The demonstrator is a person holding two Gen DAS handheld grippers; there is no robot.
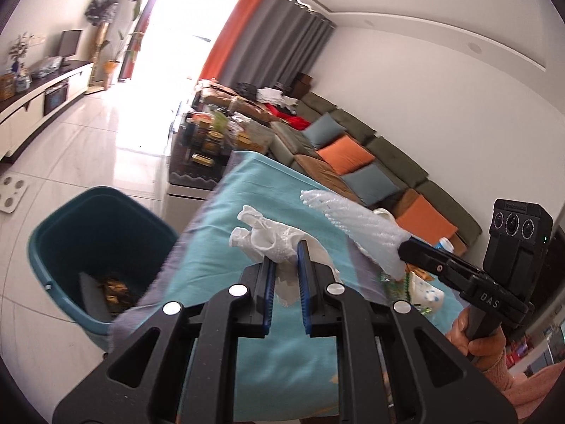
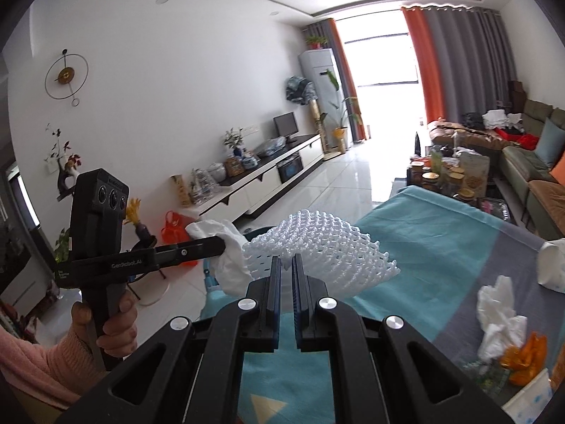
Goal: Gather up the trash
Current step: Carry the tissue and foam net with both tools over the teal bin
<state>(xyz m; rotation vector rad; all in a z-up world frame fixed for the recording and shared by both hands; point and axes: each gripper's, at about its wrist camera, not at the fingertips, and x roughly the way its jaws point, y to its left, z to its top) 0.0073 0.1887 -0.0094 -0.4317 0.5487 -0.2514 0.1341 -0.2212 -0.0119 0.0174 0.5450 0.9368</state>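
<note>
My left gripper [image 1: 285, 251] is shut on a crumpled white tissue [image 1: 268, 235] and holds it above the teal tablecloth [image 1: 219, 247]. It also shows in the right wrist view [image 2: 224, 245], with the tissue [image 2: 229, 265]. My right gripper [image 2: 286, 261] is shut on a white foam fruit net [image 2: 317, 243], held above the table. In the left wrist view the right gripper [image 1: 402, 247] holds the net [image 1: 349, 222] just right of the tissue. A teal trash bin [image 1: 99, 247] stands on the floor left of the table, with some scraps inside.
More trash lies on the table's right side: a crumpled tissue [image 2: 501, 318], orange peel [image 2: 526, 357], a white cup [image 2: 552, 265] and a tissue pack [image 2: 529, 399]. A cluttered coffee table [image 1: 208, 141] and a sofa [image 1: 370, 162] stand beyond.
</note>
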